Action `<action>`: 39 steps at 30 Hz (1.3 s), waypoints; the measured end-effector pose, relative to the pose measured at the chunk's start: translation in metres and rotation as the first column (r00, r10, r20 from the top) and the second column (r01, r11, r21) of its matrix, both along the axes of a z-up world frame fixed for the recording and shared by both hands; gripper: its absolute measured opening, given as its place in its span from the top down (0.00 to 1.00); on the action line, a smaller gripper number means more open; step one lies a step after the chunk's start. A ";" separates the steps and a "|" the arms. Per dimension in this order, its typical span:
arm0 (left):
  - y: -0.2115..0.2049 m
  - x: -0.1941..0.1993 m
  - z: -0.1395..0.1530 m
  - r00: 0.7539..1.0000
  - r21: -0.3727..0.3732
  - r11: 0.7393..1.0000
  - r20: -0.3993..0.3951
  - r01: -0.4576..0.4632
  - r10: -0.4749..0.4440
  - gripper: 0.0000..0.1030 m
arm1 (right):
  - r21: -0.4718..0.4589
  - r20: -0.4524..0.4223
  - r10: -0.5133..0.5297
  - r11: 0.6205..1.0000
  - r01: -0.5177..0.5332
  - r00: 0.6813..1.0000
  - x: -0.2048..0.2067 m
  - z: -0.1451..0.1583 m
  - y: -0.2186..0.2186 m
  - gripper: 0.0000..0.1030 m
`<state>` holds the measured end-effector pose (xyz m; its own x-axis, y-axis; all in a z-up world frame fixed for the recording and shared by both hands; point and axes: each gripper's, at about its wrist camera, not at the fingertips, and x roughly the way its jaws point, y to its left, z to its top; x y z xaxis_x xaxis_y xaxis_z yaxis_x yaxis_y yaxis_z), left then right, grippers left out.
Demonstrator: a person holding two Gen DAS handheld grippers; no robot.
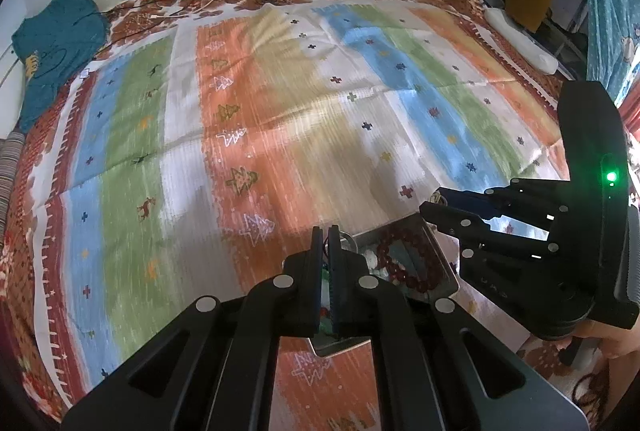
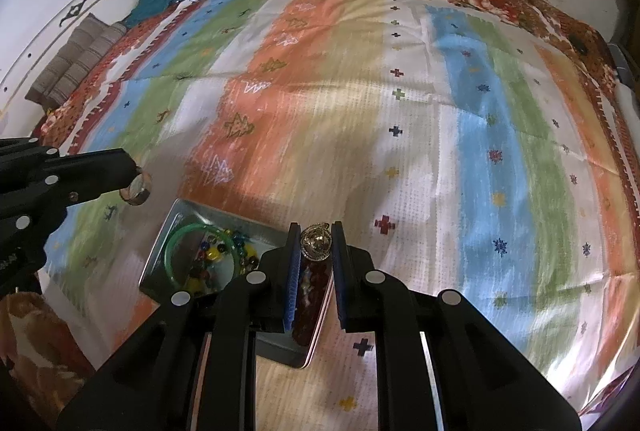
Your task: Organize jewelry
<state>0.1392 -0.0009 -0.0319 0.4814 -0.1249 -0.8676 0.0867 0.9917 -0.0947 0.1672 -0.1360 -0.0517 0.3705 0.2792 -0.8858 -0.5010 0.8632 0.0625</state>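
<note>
Your left gripper [image 2: 134, 177] pinches a ring [image 2: 135, 187], its hole facing sideways, while your right gripper [image 2: 316, 243] clamps a gold ornament [image 2: 316, 241] above the tray [image 2: 172, 227].

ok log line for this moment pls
left gripper: shut on silver ring | right gripper: shut on gold pendant | both above metal tray | on patterned cloth

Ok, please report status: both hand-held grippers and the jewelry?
Left hand-held gripper shut on silver ring. Right hand-held gripper shut on gold ornament. Both above metal tray; nothing in the way.
</note>
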 end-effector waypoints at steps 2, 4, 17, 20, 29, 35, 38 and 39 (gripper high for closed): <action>-0.001 -0.002 -0.001 1.000 0.003 1.000 -0.002 0.003 -0.003 0.98 | 0.004 -0.005 0.005 1.000 -0.005 1.000 -0.003 0.000 0.000 0.84; -0.003 -0.005 -0.002 1.000 0.005 1.000 -0.005 0.006 -0.006 0.98 | 0.006 -0.010 0.009 1.000 -0.009 1.000 -0.007 -0.001 0.000 0.84; 0.001 -0.017 -0.005 1.000 0.010 1.000 -0.010 -0.028 0.028 0.88 | 0.008 -0.024 0.022 1.000 -0.022 0.999 -0.023 -0.003 0.002 0.83; 0.003 -0.022 -0.003 0.999 0.006 0.999 -0.001 -0.039 0.039 0.84 | 0.013 -0.026 0.011 1.000 -0.011 1.000 -0.024 -0.002 -0.003 0.76; 0.012 -0.044 0.002 0.998 -0.009 0.998 0.023 -0.065 0.065 0.71 | 0.024 -0.027 0.023 0.999 -0.022 0.999 -0.026 -0.001 -0.001 0.64; 0.011 -0.052 0.003 0.997 -0.016 0.998 0.034 -0.062 0.062 0.70 | 0.030 -0.020 0.013 0.999 -0.012 1.000 -0.029 0.000 -0.005 0.59; 0.013 -0.054 0.002 0.997 -0.017 0.998 0.036 -0.066 0.066 0.70 | 0.040 -0.020 0.009 0.999 -0.008 1.000 -0.029 0.002 -0.007 0.56; 0.013 -0.055 0.002 0.997 -0.018 0.998 0.034 -0.067 0.067 0.70 | 0.042 -0.021 0.008 0.999 -0.007 1.000 -0.029 0.002 -0.008 0.56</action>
<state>0.0844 0.0123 -0.0300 0.5185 -0.1059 -0.8485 0.0237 0.9937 -0.1096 0.1380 -0.1435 -0.0500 0.3498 0.3190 -0.8808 -0.5059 0.8557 0.1089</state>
